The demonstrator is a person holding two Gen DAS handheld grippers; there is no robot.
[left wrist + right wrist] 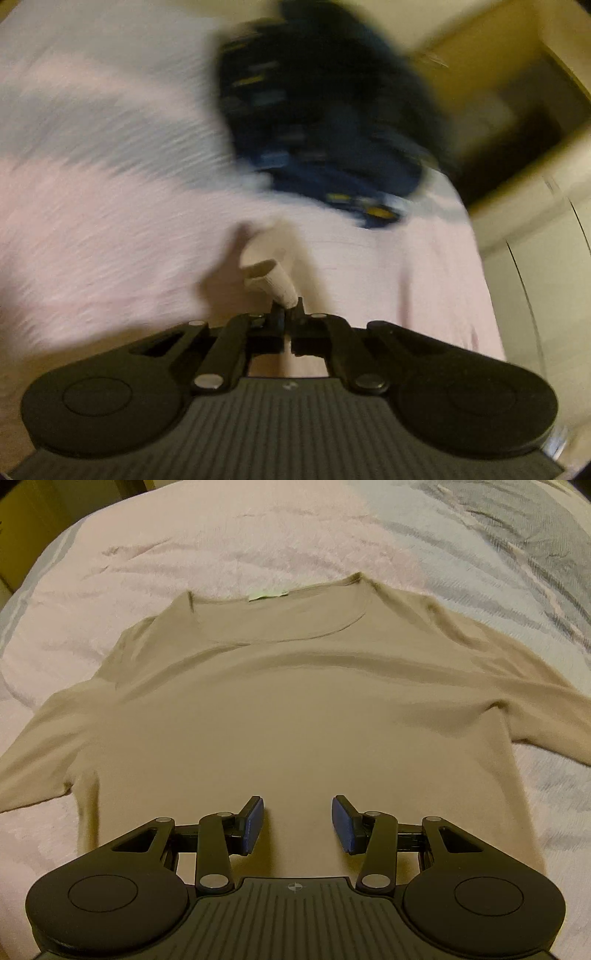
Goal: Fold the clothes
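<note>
Hovering right gripper (298,821), jaws spread wide, over beige shirt (295,709) flat on pink bedspread (221,535), collar at 12 o'clock. Left gripper (290,310) clenched on pale fabric fold (273,277); view blurred.

No text, brand or number can be read in either view. The tag (266,594) inside the collar of the shirt (295,716), far ahead of the right hand-held gripper (298,823), is a pale strip with no legible print. The yellow and pale marks on the dark garment (325,122) ahead of the left hand-held gripper (287,314) are too blurred to make out.
</note>
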